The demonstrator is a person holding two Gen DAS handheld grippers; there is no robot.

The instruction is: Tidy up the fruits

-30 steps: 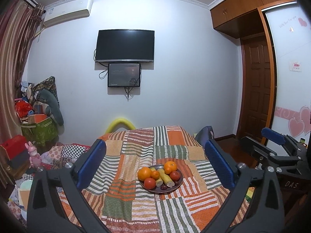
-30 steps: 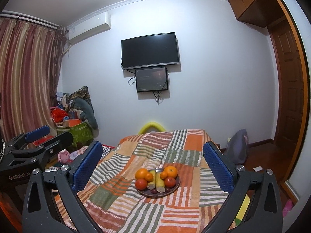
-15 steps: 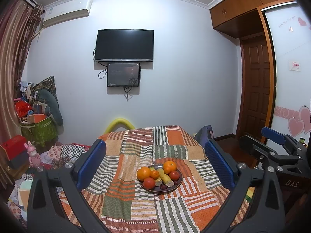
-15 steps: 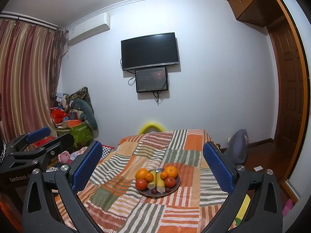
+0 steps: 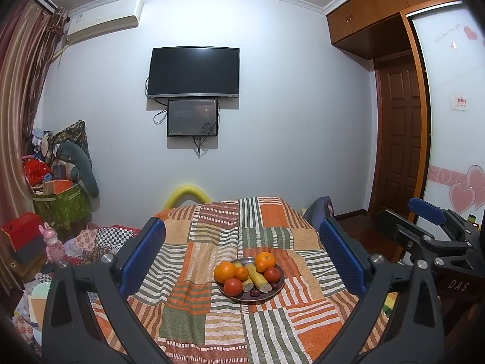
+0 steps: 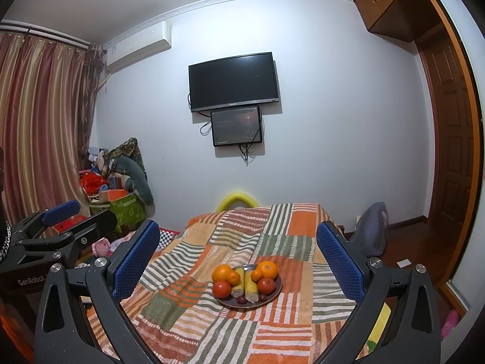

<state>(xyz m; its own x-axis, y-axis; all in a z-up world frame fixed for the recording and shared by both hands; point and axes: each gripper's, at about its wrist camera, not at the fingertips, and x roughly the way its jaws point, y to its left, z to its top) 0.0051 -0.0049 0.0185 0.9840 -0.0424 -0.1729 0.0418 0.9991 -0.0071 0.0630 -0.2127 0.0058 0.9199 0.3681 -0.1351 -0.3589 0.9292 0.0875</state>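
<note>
A dark round plate (image 5: 274, 292) (image 6: 274, 295) sits mid-table on a patchwork cloth. It holds oranges (image 5: 224, 271) (image 6: 267, 270), red tomatoes (image 5: 233, 286) (image 6: 222, 289), two yellow bananas (image 5: 258, 277) (image 6: 250, 286) and small dark fruits (image 5: 255, 293). My left gripper (image 5: 241, 256) hangs open, well short of the plate, nothing between its blue pads (image 5: 142, 256). My right gripper (image 6: 238, 256) is likewise open and empty, at a similar distance. Each gripper shows at the edge of the other's view: the right gripper (image 5: 436, 236) and the left gripper (image 6: 60, 230).
The striped patchwork cloth (image 5: 212, 318) covers the whole table. A cluttered pile with a green box (image 5: 60, 203) stands left. A dark bag (image 6: 371, 230) sits on the floor right of the table, near a wooden door (image 5: 400, 139). A TV (image 5: 194, 72) hangs on the far wall.
Both views shift only slightly; the plate sits a touch further left in the left wrist view. Both grippers stay open.
</note>
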